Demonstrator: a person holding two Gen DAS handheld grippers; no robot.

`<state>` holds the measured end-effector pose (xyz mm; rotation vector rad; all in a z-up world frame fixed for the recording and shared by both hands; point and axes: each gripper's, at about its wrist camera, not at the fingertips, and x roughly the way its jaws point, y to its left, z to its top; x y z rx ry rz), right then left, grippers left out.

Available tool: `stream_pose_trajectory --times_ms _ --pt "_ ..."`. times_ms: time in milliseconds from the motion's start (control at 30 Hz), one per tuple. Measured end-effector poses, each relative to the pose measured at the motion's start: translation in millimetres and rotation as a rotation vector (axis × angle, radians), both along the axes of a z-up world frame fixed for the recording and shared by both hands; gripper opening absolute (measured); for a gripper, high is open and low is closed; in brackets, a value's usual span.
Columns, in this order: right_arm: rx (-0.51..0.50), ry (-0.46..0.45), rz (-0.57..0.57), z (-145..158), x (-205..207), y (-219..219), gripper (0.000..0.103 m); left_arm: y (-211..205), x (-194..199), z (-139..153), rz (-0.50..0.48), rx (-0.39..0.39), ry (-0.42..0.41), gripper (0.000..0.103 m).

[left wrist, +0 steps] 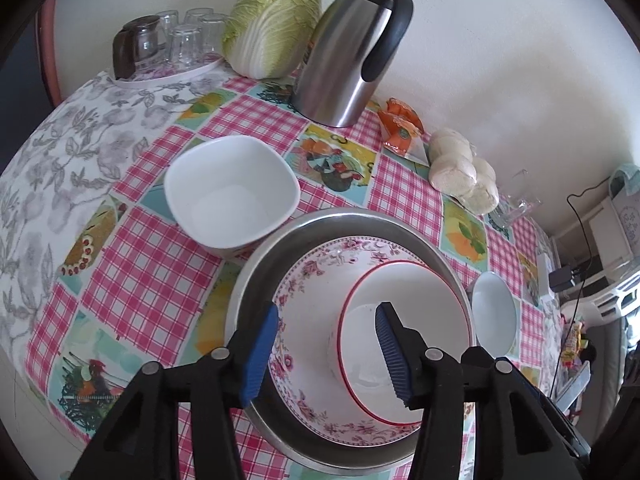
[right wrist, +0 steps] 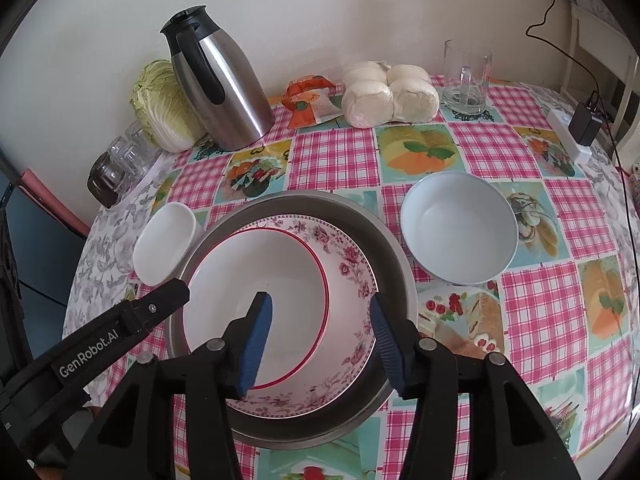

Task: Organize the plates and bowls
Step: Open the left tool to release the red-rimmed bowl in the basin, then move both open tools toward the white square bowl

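Observation:
A metal bowl (left wrist: 248,280) (right wrist: 396,248) stands on the checked tablecloth. Inside it sits a floral-rimmed bowl (left wrist: 304,280) (right wrist: 352,264), and in that a white bowl with a red rim (left wrist: 420,300) (right wrist: 260,264). My left gripper (left wrist: 328,312) hangs open over the stack's left side. One pad is over the floral rim and the other is inside the red-rimmed bowl. My right gripper (right wrist: 320,300) is open over the right side, and its pads straddle both rims without pressing on them. A square white bowl (left wrist: 232,192) (right wrist: 164,244) stands to the left. A pale round bowl (left wrist: 494,316) (right wrist: 460,228) stands to the right.
At the back by the wall stand a steel thermos jug (left wrist: 348,52) (right wrist: 224,84), a cabbage (left wrist: 272,24), a tray of upturned glasses (left wrist: 180,40), an orange packet (right wrist: 308,100), wrapped buns (right wrist: 388,96) and a glass mug (right wrist: 466,76). A power strip (right wrist: 568,136) lies at the right edge.

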<state>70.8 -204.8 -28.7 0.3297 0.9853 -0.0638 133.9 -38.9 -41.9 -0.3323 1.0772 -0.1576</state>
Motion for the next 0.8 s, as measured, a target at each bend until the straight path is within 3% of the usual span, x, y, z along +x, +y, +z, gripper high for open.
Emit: stream_pose_trajectory --times_ms 167,333,433,567,800 --pt "-0.010 -0.004 -0.013 -1.1 -0.3 0.1 0.071 4.3 0.7 -0.9 0.028 0.033 0.003 0.070" --pt "-0.017 -0.013 -0.015 -1.2 -0.5 0.4 0.074 8.8 0.6 -3.7 0.059 0.053 0.012 0.084" --pt "-0.021 -0.017 -0.020 -1.2 -0.7 0.3 0.087 14.2 1.1 -6.2 0.093 0.076 0.017 0.101" --pt "-0.019 -0.026 -0.037 -0.6 -1.5 -1.9 0.093 20.3 1.3 -9.8 0.131 0.113 0.016 0.103" --pt "-0.033 -0.041 -0.057 1.2 -2.5 -3.9 0.093 28.9 1.3 -7.0 0.185 0.233 -0.030 0.103"
